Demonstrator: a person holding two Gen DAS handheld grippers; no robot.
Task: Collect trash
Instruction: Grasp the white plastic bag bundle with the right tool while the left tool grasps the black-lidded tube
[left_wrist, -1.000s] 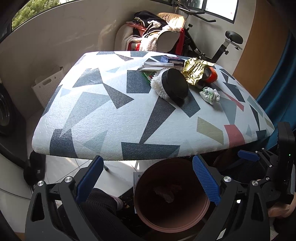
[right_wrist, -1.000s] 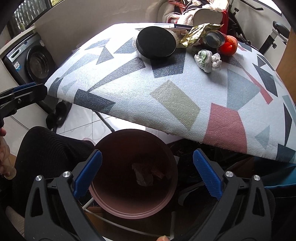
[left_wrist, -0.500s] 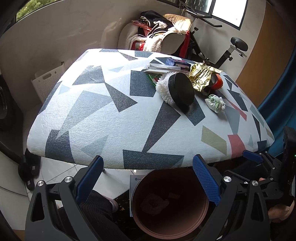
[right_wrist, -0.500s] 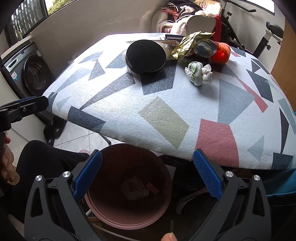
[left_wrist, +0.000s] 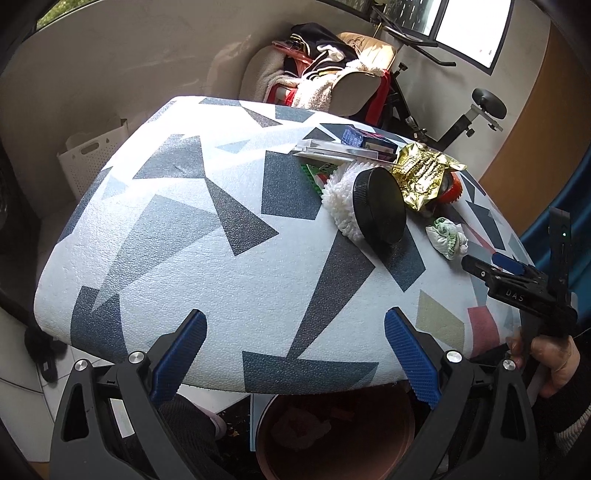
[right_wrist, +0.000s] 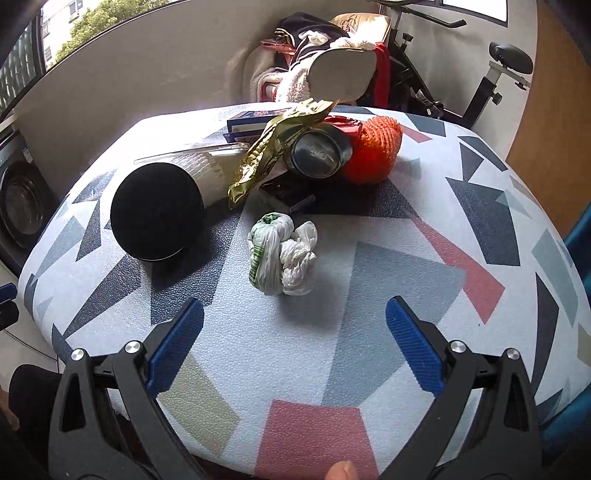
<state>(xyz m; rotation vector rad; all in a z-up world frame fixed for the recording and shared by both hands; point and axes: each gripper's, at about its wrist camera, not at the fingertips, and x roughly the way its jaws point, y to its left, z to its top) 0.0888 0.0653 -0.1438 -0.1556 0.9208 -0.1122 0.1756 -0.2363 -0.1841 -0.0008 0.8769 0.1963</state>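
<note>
While both tongs stand wide apart and hold nothing, the right tongs sit low in the frame of the right wrist view, over the patterned surface. Directly above them, at the centre of the frame, lies a crumpled white and green plastic bag, clear of both blue pads. Upper left of the bag is a black round lid; above the bag, a gold foil wrapper drapes over a metal can, which touches an orange knitted item.

The left tongs occupy the bottom of the left wrist view, at the near edge of the surface. Below that edge, at bottom centre, is a brown bin with crumpled scraps inside. The right tongs appear at the right edge of this frame, just beside the bag
</note>
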